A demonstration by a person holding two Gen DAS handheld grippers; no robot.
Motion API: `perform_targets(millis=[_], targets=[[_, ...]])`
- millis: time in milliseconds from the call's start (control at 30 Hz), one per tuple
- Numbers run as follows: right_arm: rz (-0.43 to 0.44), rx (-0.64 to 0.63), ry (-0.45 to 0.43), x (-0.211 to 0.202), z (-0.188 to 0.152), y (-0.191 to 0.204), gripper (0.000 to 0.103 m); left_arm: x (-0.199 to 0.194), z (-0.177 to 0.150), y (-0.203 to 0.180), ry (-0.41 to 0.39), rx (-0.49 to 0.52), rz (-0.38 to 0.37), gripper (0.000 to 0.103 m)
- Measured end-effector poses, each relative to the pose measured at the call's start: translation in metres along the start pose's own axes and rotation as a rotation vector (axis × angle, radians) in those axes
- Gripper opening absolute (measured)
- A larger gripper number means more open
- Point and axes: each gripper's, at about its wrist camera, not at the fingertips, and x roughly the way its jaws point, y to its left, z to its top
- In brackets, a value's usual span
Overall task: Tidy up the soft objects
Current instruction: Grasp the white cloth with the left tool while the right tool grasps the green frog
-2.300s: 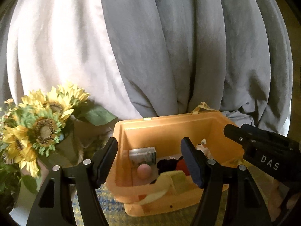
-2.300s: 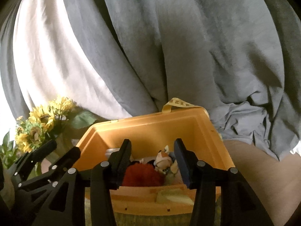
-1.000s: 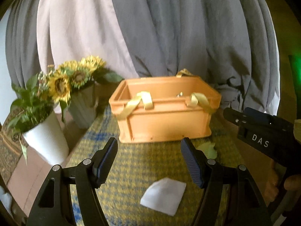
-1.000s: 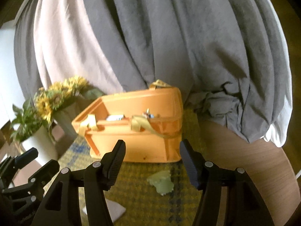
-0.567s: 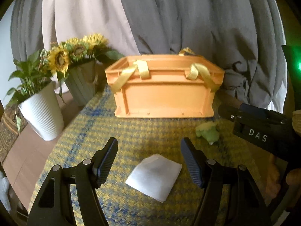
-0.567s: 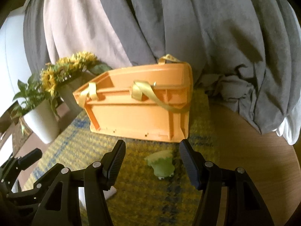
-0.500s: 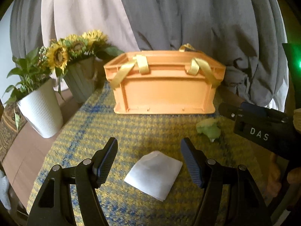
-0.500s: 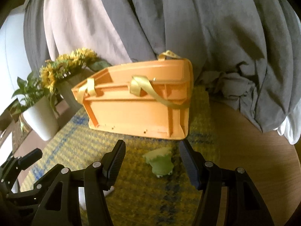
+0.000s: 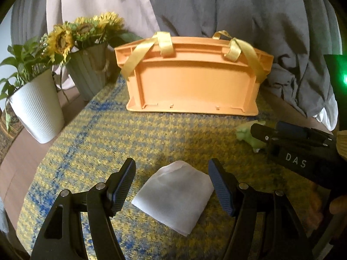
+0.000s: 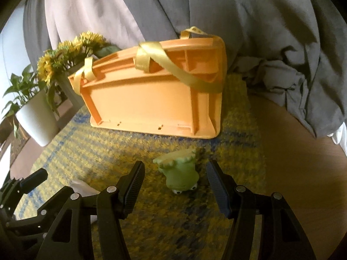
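- The left claw (image 9: 172, 183) is standing partly open and holding nothing, pointing downward toward the surface.
- A folded white cloth (image 9: 173, 197) is lying flat on the yellow-and-blue woven mat (image 9: 108, 134), directly between and just beyond the left claw's two fingers, not touching them. Its longer side is running slantwise across the gap.
- The right claw (image 10: 174, 184) is likewise standing partly open and empty.
- A soft green frog toy (image 10: 180, 173) is lying on the mat between the right claw's fingers, just ahead of them, eyes facing the claw.
- Each claw is therefore nearer its own item: left to the cloth, right to the frog. Judging by this, a short descent and a squeeze is what each grasp is calling for.
- An orange plastic crate (image 9: 193, 82) with yellow ribbon handles (image 9: 164, 43) is sitting well beyond both claws.
- A white ribbed plant pot (image 9: 36, 110) and a vase of sunflowers (image 9: 86, 30) are standing off to the left claw's far left.
- Grey curtains (image 9: 216, 6) are hanging behind.
- Nothing is blocking either approach.
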Motion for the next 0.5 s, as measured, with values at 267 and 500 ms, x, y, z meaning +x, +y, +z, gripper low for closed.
perform_targets(millis=[267,500], targets=[[0.001,-0.007,0.045,0.026,-0.004,-0.003,0.061,0.022,-0.004,0.000,0.033,-0.020,0.005,0.064],[0.019,0.007,0.090,0.040,-0.002,-0.004,0.061,0.034,-0.006,0.003,0.080,-0.045,-0.025,0.043]])
